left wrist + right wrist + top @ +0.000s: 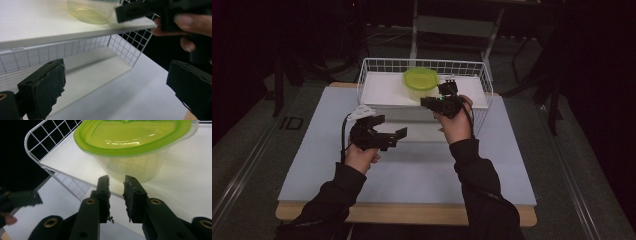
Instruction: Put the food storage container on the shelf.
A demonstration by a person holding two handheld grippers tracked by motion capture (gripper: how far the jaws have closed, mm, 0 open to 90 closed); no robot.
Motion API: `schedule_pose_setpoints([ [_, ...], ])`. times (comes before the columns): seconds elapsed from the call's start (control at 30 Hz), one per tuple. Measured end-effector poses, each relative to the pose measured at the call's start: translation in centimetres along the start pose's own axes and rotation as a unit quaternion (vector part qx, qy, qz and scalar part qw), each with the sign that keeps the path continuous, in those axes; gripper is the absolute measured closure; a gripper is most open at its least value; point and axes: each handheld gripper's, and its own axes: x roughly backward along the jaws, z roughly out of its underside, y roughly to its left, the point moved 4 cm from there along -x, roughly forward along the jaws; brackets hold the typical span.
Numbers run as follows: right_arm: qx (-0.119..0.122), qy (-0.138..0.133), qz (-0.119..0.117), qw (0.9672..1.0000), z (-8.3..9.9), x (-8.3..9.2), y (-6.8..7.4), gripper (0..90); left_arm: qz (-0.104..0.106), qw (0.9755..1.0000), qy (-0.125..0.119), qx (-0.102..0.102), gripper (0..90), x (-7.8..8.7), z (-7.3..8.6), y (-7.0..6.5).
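A clear tub with a lime-green lid (421,80) stands on the white shelf board of a wire rack (373,65). My right gripper (449,86) hovers just in front of the tub, to its right in the high view. Its jaws stand a narrow gap apart with nothing between them (117,180), aimed at the tub's clear wall (135,167). My left gripper (391,126) is lower, in front of the rack, jaws spread wide and empty (116,66). The left gripper view also has the tub's base (87,12) and the right gripper (135,11) above.
The rack's wire side (125,45) drops to a lower white shelf (100,72) under the board. A pale blue mat (412,170) covers the table in front of the rack. Dark floor and frame legs (492,40) lie beyond.
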Motion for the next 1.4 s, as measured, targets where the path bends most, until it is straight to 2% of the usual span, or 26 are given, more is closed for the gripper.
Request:
schedule_pose_setpoints([
  [0.2,-0.009,-0.005,0.003,0.9999,-0.5,-0.8,-0.2,71.8,-0.005,0.9999,0.0,-0.015,3.2,0.2,0.3,-0.2],
  [0.3,-0.017,-0.006,-0.002,0.9998,-0.3,-1.0,-0.2,69.3,-0.003,0.9996,-0.001,-0.027,3.2,0.3,0.5,-0.2],
  [0.4,-0.015,-0.004,-0.01,0.9998,0.0,-0.9,0.1,66.5,-0.002,0.9996,0.001,-0.03,3.2,0.4,0.6,-0.2],
  [0.47,-0.008,-0.004,-0.017,0.9998,0.3,-0.6,0.4,63.3,0.0,0.9995,0.0,-0.031,3.2,0.5,0.7,-0.2],
  [0.5,-0.001,-0.003,-0.024,0.9997,0.8,-0.1,0.8,58.5,0.002,0.9995,0.0,-0.033,3.2,0.6,0.9,-0.2],
  [0.63,0.026,0.0,-0.03,0.9992,1.8,0.8,1.5,48.9,0.006,0.9995,0.001,-0.031,3.2,0.9,1.2,-0.3],
  [0.67,0.035,-0.003,-0.029,0.999,2.0,1.1,1.7,46.3,0.014,0.9995,0.0,-0.03,3.2,1.0,1.5,-0.5],
  [0.77,0.046,-0.009,-0.032,0.9984,2.6,1.7,1.9,45.1,0.019,0.9992,0.001,-0.035,3.2,1.2,1.8,-0.6],
  [0.83,0.058,-0.016,-0.037,0.9975,3.5,2.4,2.1,38.0,0.027,0.9992,-0.004,-0.028,3.2,1.4,2.4,-0.6],
  [0.9,0.059,-0.019,-0.045,0.997,3.9,2.6,2.1,38.0,0.027,0.9992,-0.004,-0.028,3.2,1.4,2.4,-0.6],
  [0.93,0.065,-0.024,-0.052,0.9962,4.5,3.0,2.2,29.2,0.035,0.9989,-0.005,-0.031,3.2,1.7,2.9,-0.6],
  [0.97,0.077,-0.026,-0.059,0.995,4.9,3.1,2.2,27.4,0.038,0.9987,-0.008,-0.033,3.2,1.7,3.1,-0.6],
  [1.03,0.095,-0.026,-0.063,0.9932,5.8,3.5,2.2,24.8,0.043,0.9981,-0.002,-0.044,3.2,2.0,3.5,-0.7],
  [1.1,0.094,-0.028,-0.066,0.993,6.5,3.7,2.1,21.9,0.045,0.9975,-0.006,-0.053,3.2,2.3,3.8,-0.8],
  [1.17,0.097,-0.03,-0.074,0.992,7.5,3.9,2.0,20.2,0.052,0.9974,-0.004,-0.05,3.2,2.6,4.1,-0.8],
  [1.23,0.104,-0.029,-0.068,0.9918,8.3,4.0,1.9,20.1,0.059,0.9971,-0.007,-0.047,3.2,2.9,4.3,-0.8],
  [1.33,0.107,-0.028,-0.066,0.9917,9.7,4.2,1.5,20.1,0.058,0.997,-0.005,-0.052,3.2,3.3,4.8,-0.9],
  [1.4,0.117,-0.025,-0.069,0.9904,10.5,4.4,1.3,18.9,0.061,0.9969,0.001,-0.049,3.2,3.6,5.3,-0.9],
])
